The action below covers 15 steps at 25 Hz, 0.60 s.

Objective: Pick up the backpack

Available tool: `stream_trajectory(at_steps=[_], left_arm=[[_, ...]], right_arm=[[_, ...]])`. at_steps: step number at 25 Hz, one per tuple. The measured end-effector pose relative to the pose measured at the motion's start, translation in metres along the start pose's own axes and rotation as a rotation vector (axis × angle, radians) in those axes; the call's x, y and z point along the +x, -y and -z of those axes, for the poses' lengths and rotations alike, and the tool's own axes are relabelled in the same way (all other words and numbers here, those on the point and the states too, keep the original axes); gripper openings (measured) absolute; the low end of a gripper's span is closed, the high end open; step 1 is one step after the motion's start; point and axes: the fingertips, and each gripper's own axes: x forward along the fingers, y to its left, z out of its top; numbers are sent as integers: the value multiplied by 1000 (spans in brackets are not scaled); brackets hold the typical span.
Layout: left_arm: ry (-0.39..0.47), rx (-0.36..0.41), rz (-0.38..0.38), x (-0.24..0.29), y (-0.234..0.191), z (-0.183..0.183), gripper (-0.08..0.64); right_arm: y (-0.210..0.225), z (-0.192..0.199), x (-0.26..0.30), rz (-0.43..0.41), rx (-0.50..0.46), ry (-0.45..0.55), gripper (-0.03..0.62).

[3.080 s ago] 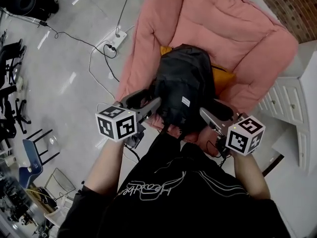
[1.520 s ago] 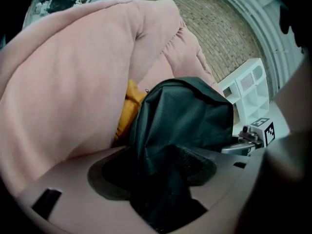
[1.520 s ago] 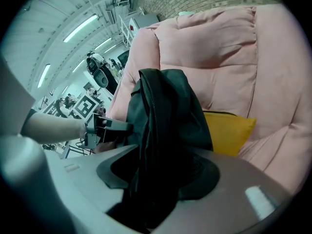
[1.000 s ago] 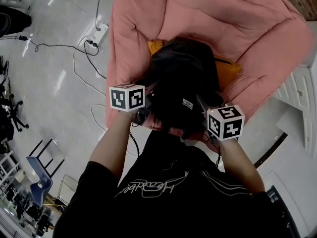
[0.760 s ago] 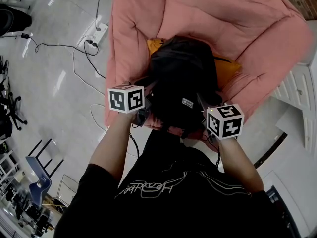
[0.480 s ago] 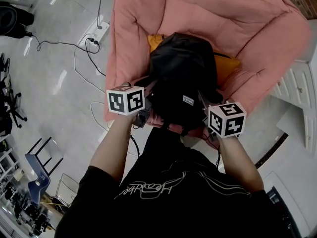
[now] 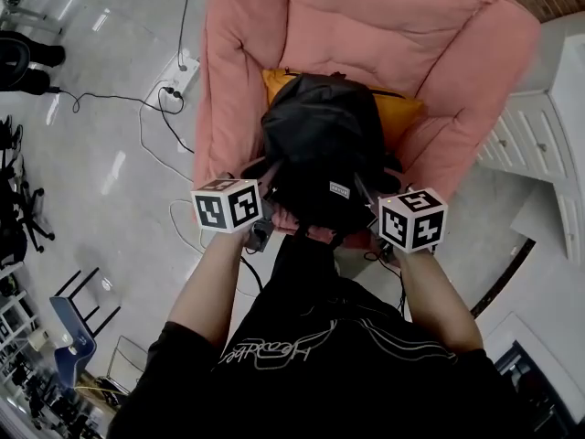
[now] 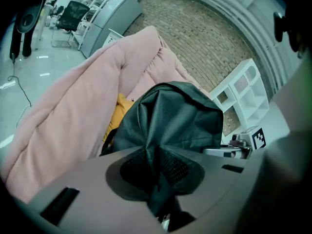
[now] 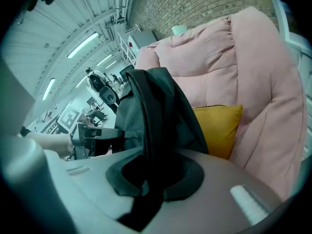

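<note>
A black backpack (image 7: 320,149) stands on the seat of a pink armchair (image 7: 366,26), against a yellow cushion (image 7: 402,117). My left gripper (image 7: 267,179) is at its near left side and my right gripper (image 7: 367,192) at its near right side. In the left gripper view the jaws (image 8: 156,179) pinch a fold of the backpack's (image 8: 175,116) black fabric. The right gripper (image 9: 148,179) clamps a dark zipped edge of the backpack (image 9: 151,111). Both pairs of jaws have just been closing, with the fabric between them.
A white power strip (image 7: 178,76) and cables lie on the grey floor left of the armchair. A white cabinet (image 7: 539,144) stands at the right. Chairs (image 7: 73,323) stand at the far left. The person's body fills the bottom of the head view.
Both grippers have drawn in and risen a little with the backpack, which now stands higher on the seat. More of the yellow cushion shows behind it.
</note>
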Motion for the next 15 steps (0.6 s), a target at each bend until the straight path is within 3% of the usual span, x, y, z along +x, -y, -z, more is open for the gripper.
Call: stream_trajectory(at_steps=[15], left_arm=[[86,159,-30,-82,71,9,58]], right_arm=[[-45,10,-75,-89,-53,142,52]])
